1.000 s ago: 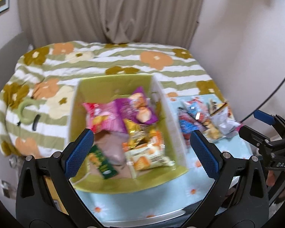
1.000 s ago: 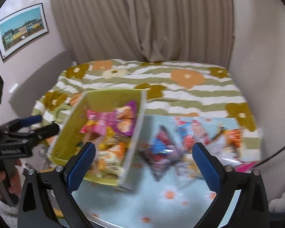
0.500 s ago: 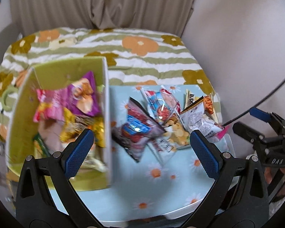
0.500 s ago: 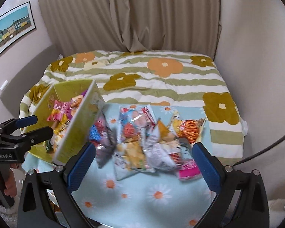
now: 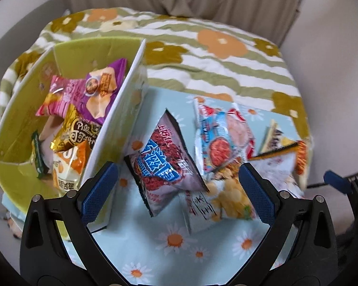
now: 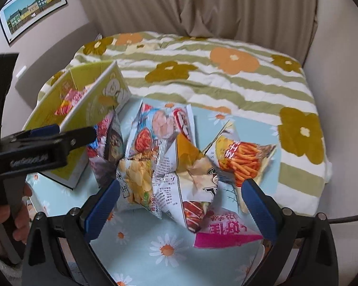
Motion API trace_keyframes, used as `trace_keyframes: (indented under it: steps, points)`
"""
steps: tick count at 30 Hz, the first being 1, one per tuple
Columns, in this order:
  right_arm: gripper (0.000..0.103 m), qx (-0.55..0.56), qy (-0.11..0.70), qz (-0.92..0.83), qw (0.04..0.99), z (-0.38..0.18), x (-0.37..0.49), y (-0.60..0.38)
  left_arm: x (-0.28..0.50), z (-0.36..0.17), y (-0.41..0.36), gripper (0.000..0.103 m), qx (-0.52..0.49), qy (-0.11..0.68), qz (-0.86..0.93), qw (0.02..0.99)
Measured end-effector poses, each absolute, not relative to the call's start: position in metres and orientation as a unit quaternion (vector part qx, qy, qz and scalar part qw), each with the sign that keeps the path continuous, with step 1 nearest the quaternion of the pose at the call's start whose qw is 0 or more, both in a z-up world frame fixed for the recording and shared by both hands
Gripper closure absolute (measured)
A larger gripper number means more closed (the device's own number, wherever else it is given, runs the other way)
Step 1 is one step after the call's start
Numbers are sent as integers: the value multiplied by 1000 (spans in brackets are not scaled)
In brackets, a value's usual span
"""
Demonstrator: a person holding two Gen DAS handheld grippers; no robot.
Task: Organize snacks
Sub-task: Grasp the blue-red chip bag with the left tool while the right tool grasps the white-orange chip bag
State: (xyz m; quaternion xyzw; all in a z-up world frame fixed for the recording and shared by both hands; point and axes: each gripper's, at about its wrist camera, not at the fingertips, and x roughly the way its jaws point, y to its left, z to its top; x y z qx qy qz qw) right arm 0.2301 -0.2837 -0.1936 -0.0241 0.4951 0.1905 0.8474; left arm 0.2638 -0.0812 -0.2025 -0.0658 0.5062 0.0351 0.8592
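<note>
- We hold the left tongs (image 5: 177, 186) released, blue pads wide apart, above the desk (image 5: 155, 257), with nothing between the pads.
- We hold the right tongs (image 6: 180, 205) released too, pads spread and empty, above the loose pile of snacks.
- In the right wrist view, the left tongs appear at the left edge, side-on, with a hand (image 6: 16, 217) wrapped around the grip.
- Between the left pads lies a dark red chip bag with blue lettering (image 5: 164, 164), just beside the wall of the green box (image 5: 117, 128).
- To its right are a pale blue shrimp cracker bag (image 5: 217, 135) and a bag showing pale round puffs (image 5: 229, 195), the two overlapping.
- Between the right pads lie a potato chip bag (image 6: 136, 178), a crumpled white bag with printed text (image 6: 179, 174) and a pink-edged bag (image 6: 224, 233), touching one another.
- Further right is a bag picturing orange sticks (image 6: 243, 157).
- The green box sits at the left of the desk and holds a pink packet (image 5: 59, 97), a purple packet (image 5: 102, 88), a gold packet (image 5: 76, 131) and an orange and white packet (image 5: 66, 171).
- The desk wears a pale blue cloth printed with daisies.
- Behind it is a bed (image 6: 226, 71) with a green striped cover and orange flowers, then beige curtains (image 6: 191, 4).
</note>
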Motion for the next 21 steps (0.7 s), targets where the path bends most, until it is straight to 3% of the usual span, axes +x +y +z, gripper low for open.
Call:
trace_keyframes:
  steps: [8,13,18,21]
  points:
    - [2,-22,520,205,829,-225,244,-277,289,-242,-87,4,-48,532,75,842]
    - [2,-18,525,207,826,-234,252,-277,296,-261,-86,15,-46,548,81,831]
    - [2,-12,535,208,819,-245,261,-277,298,-271,-88,17,-33,555,84,827]
    - [2,-11,538,211,816,-250,262,-277,298,-272,-85,28,-26,556,88,826]
